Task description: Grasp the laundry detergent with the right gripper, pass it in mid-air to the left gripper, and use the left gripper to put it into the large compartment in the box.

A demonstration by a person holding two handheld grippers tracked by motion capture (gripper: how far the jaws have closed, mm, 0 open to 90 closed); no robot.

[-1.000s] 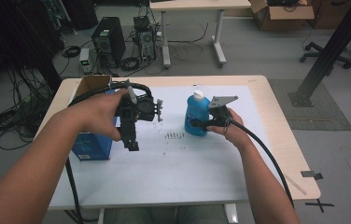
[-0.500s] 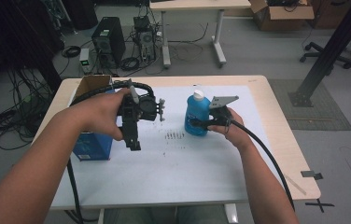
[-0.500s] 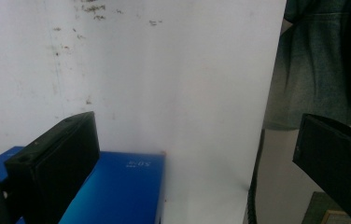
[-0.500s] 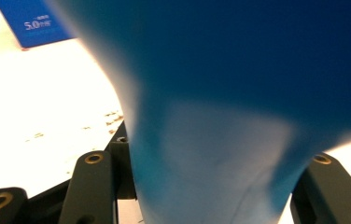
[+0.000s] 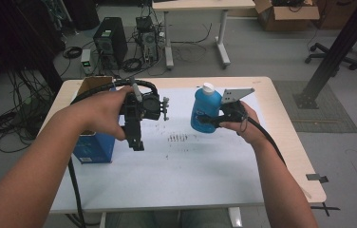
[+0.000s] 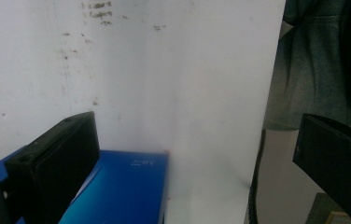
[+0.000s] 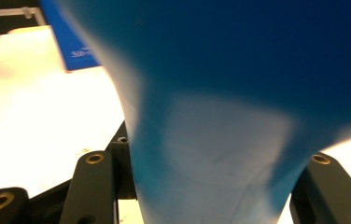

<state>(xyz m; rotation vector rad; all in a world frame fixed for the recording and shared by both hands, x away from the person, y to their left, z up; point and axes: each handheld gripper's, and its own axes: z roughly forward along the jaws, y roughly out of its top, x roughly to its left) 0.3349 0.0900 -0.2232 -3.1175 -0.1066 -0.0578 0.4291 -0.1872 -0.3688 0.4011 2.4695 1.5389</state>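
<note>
A blue bottle [image 5: 205,113] with a white cap stands upright on the white table [image 5: 195,166], right of centre. My right gripper [image 5: 213,119] is shut on the bottle's lower body from the right. Up close in the right gripper view, the blue bottle [image 7: 239,116] sits between both jaws of the right gripper [image 7: 211,196]. My left gripper [image 5: 137,141] is held above the table left of centre, jaws pointing down and toward the person. In its own view the left gripper [image 6: 201,135] is wide open, nothing between the jaws, over the table beside a blue box [image 6: 127,191].
The blue box [image 5: 94,146] has an open cardboard top and stands at the table's left edge, under the left forearm. Small dark marks [image 5: 177,138] dot the table's middle. Beyond the far edge are computers, cables and another desk.
</note>
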